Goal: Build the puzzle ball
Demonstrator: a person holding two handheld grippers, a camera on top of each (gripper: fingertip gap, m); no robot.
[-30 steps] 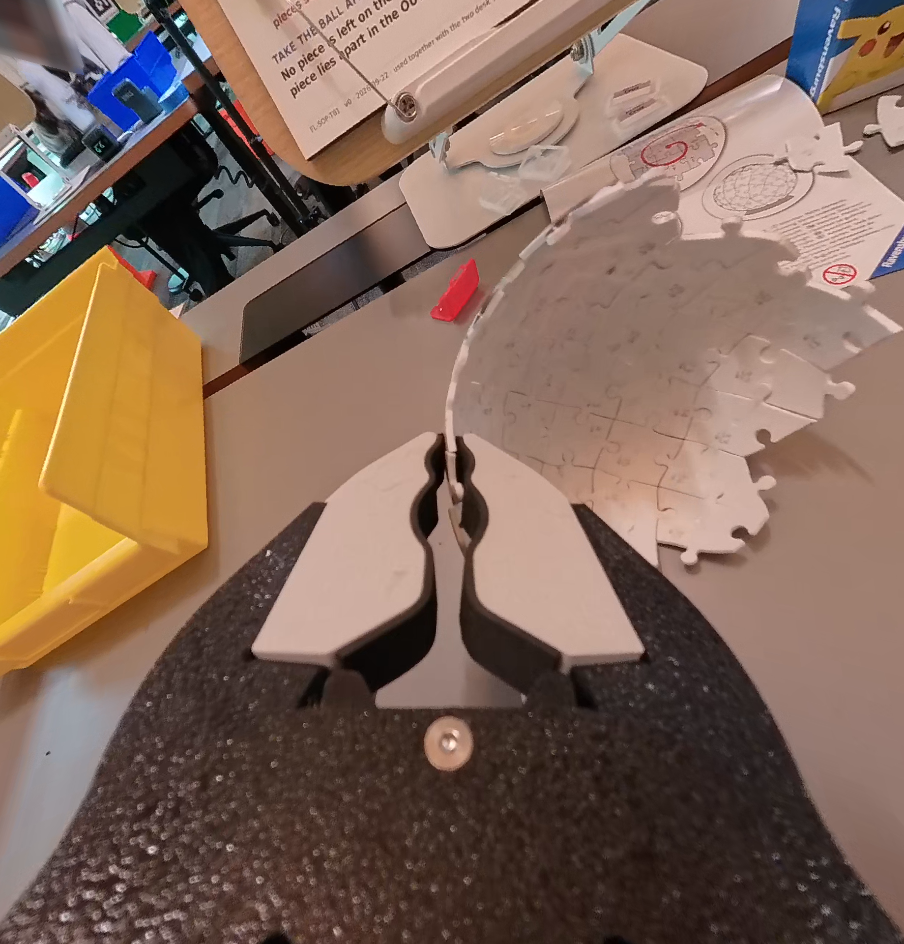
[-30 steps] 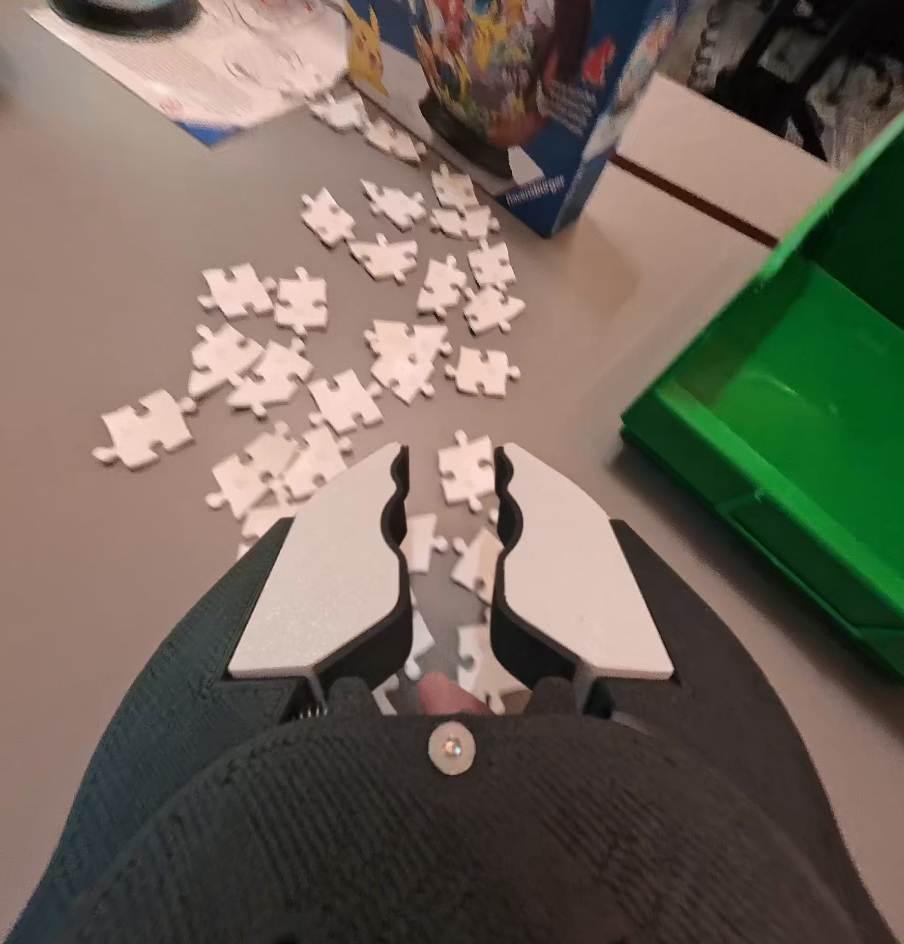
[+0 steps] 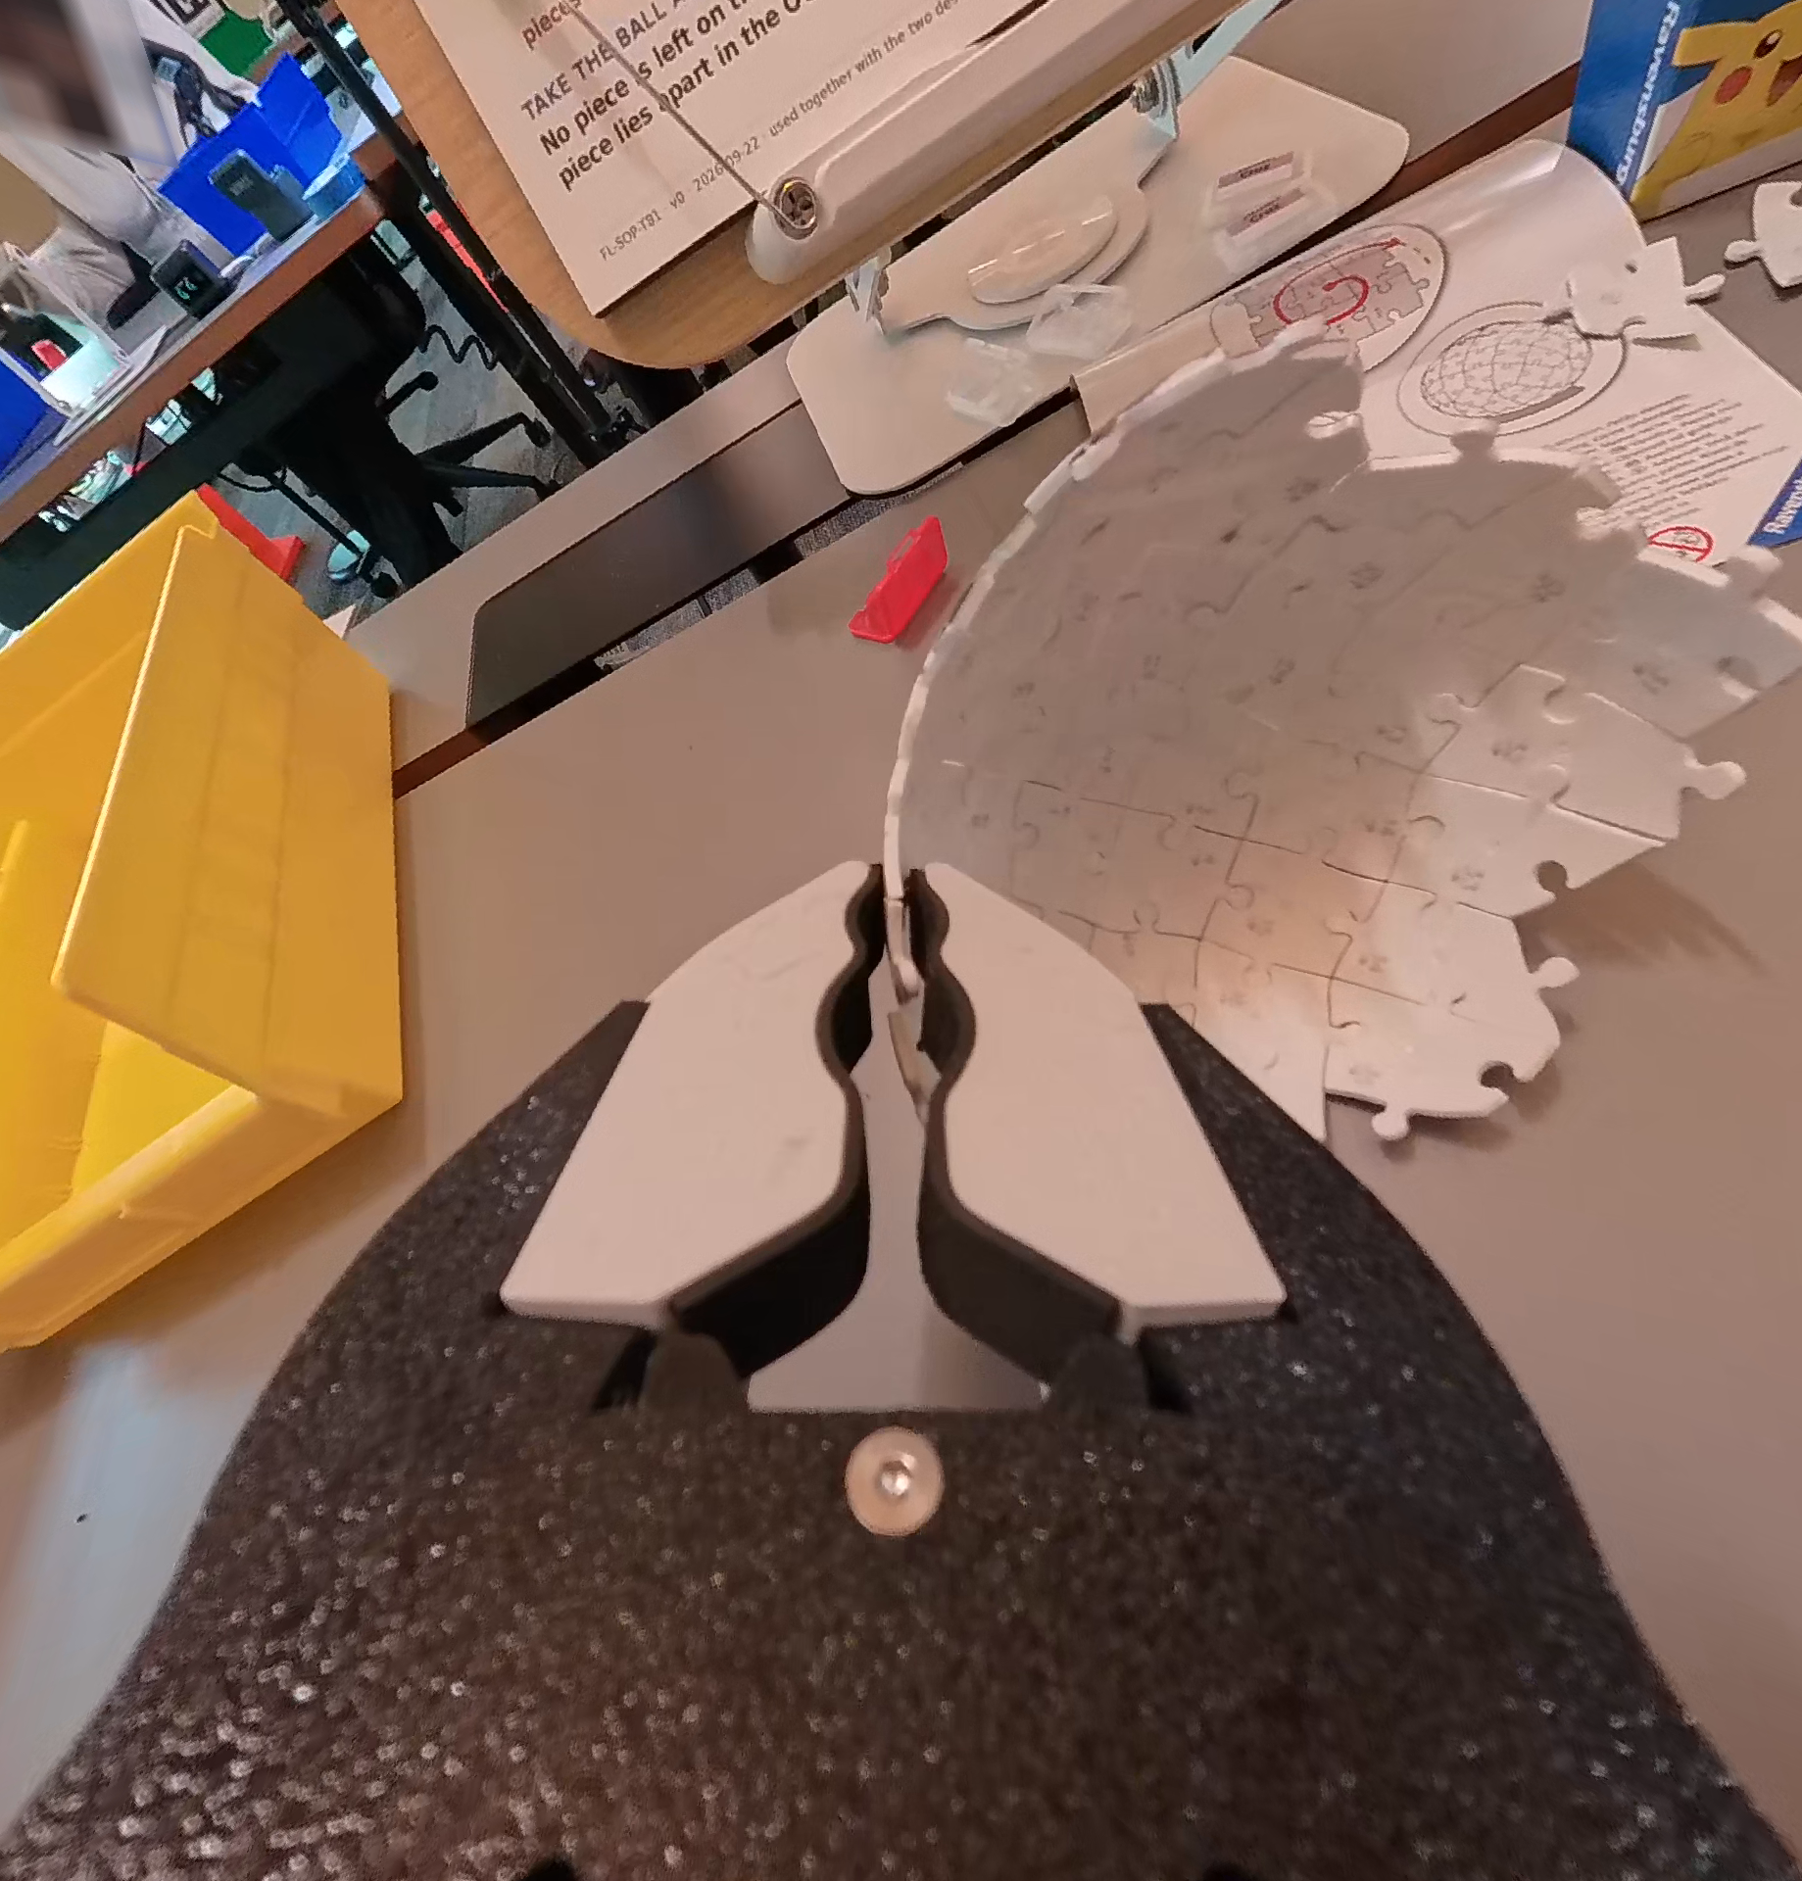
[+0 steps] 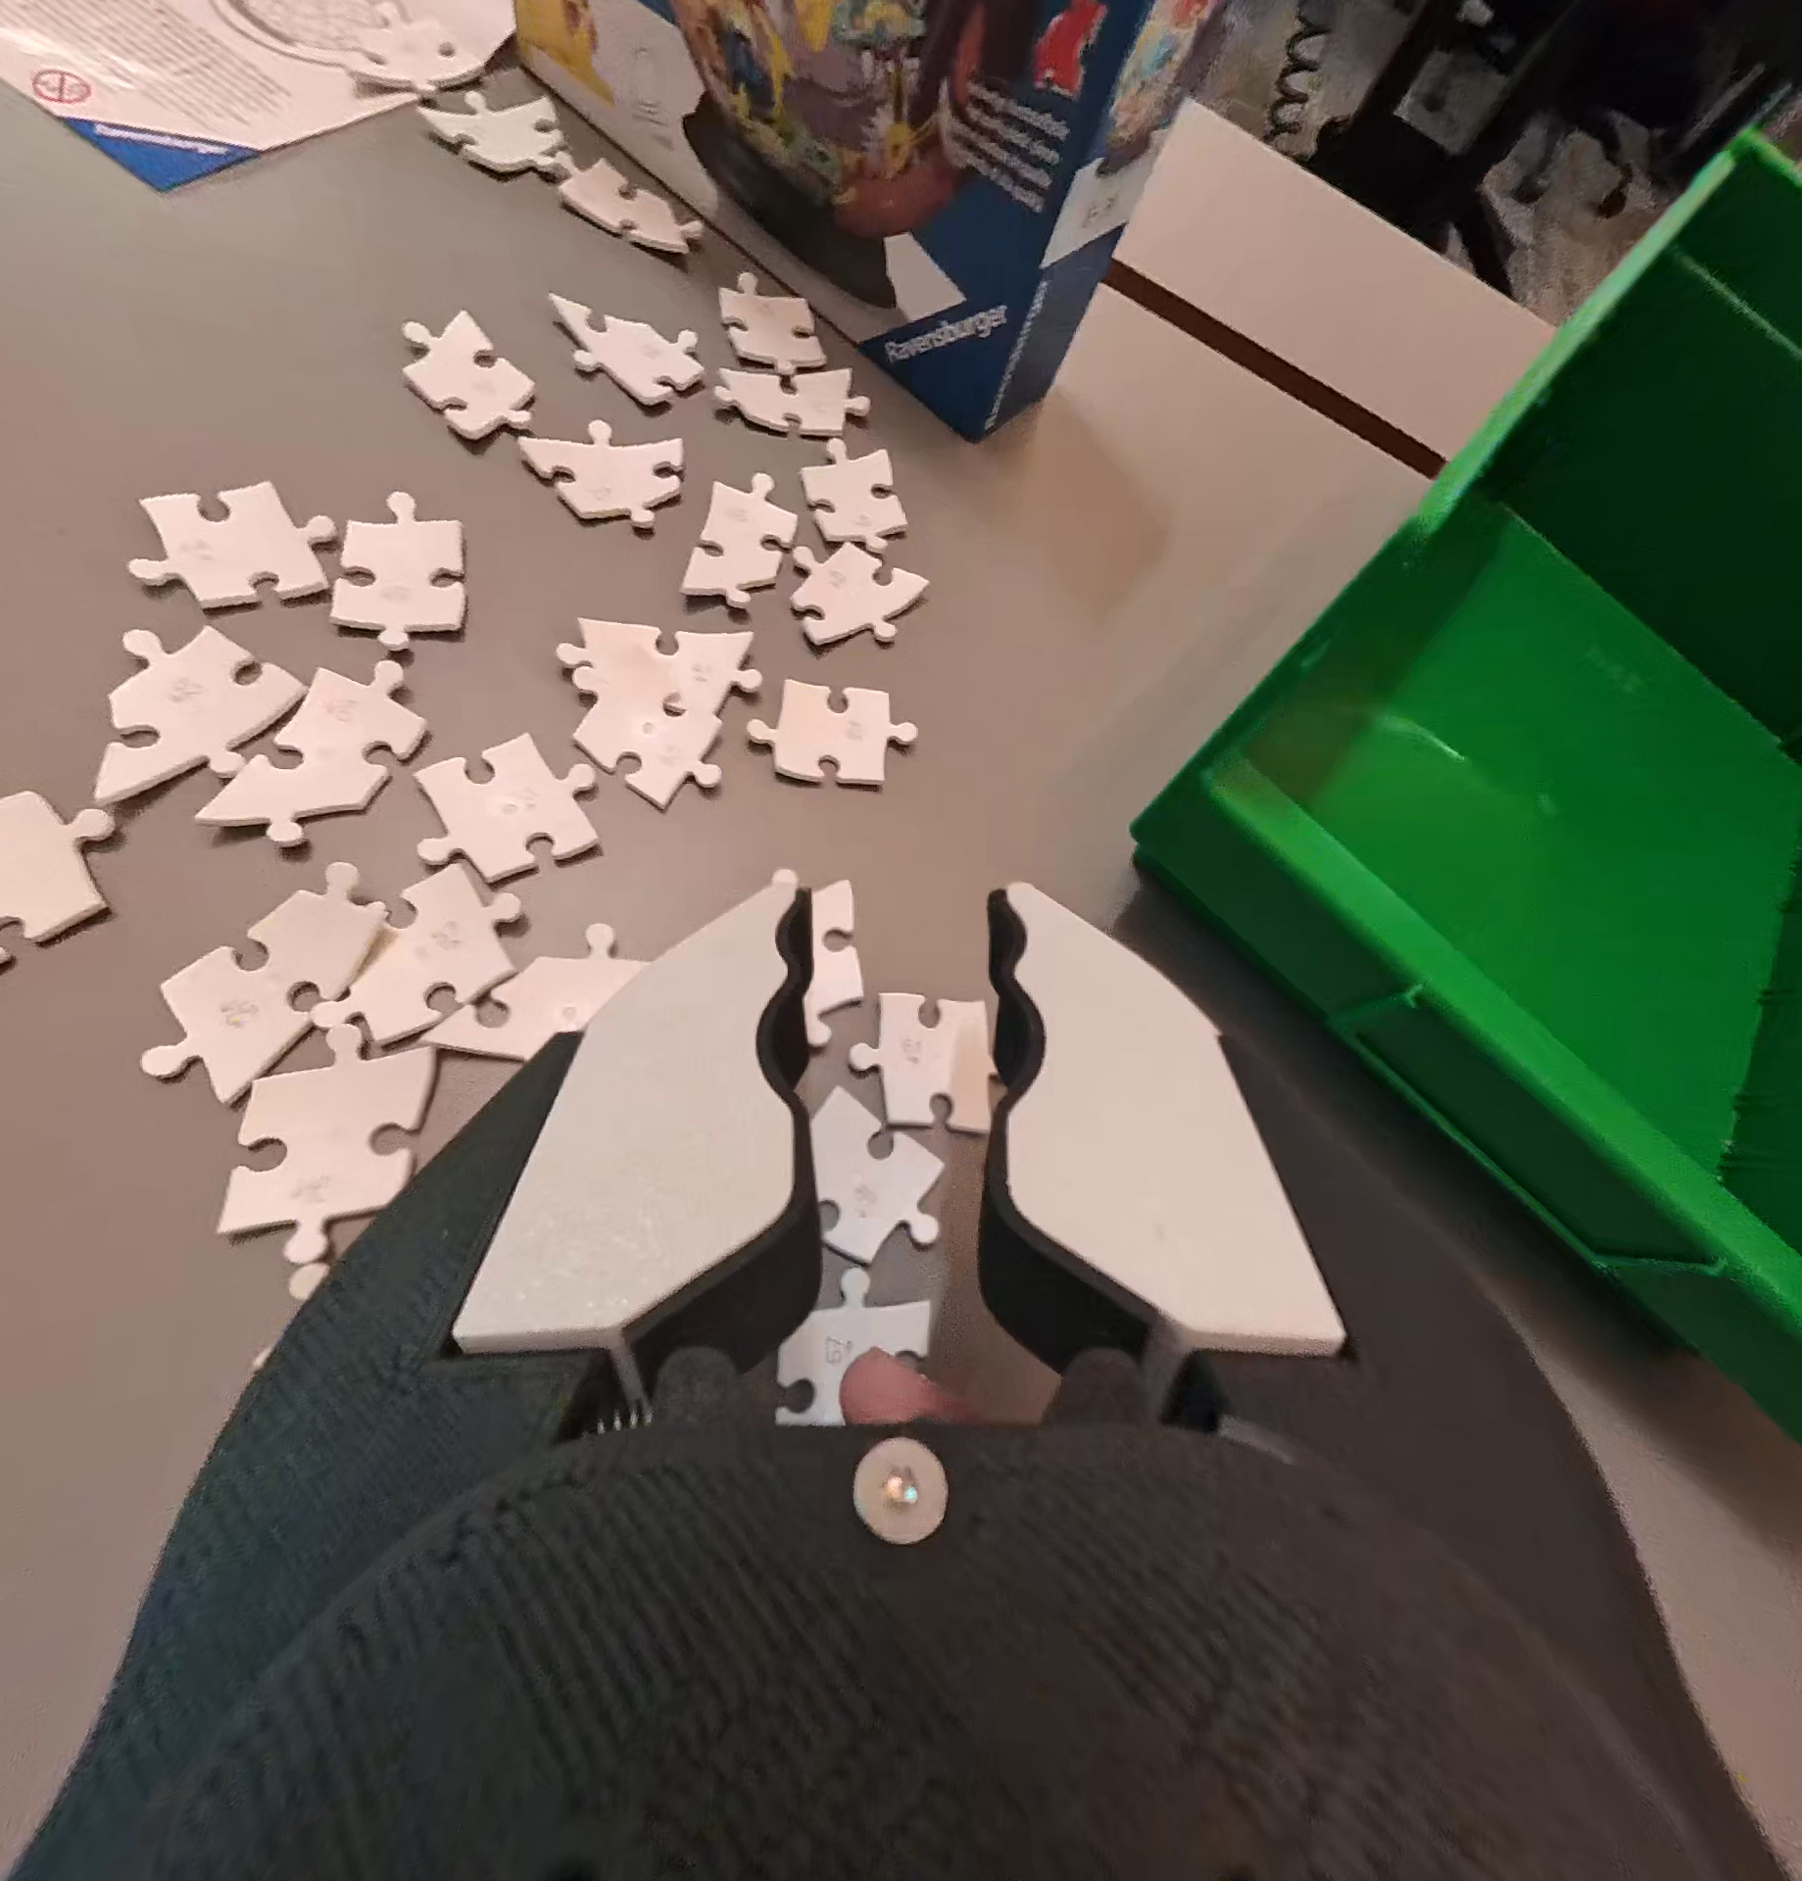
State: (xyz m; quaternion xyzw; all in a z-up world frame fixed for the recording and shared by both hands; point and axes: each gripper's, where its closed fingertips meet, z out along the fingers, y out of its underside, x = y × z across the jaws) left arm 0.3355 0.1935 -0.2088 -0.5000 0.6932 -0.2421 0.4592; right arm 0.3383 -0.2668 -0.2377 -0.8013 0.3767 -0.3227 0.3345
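A half-built white puzzle ball shell [image 3: 1283, 774] rests on the grey table, its hollow side facing me, jagged tabs along its far and right edges. My left gripper [image 3: 894, 896] is shut on the shell's near left rim. Many loose white puzzle pieces [image 4: 510, 804] lie spread on the table in the right wrist view. My right gripper [image 4: 894, 906] is open and low over them, with pieces [image 4: 922, 1053] showing between its fingers. It holds nothing.
A yellow bin [image 3: 143, 896] stands left of the shell, a red clip [image 3: 902, 595] behind it. An instruction sheet [image 3: 1548, 377] and the puzzle box [image 4: 937, 173] lie at the back. A green bin [image 4: 1548, 865] stands right of the loose pieces. A stand base [image 3: 1080, 254] holds a sign. About 45 cm separates my left fingertips from my right.
My right gripper has moved forward and down over the loose pieces and its jaws have opened wider. My left gripper still holds the shell's rim, about where it was.
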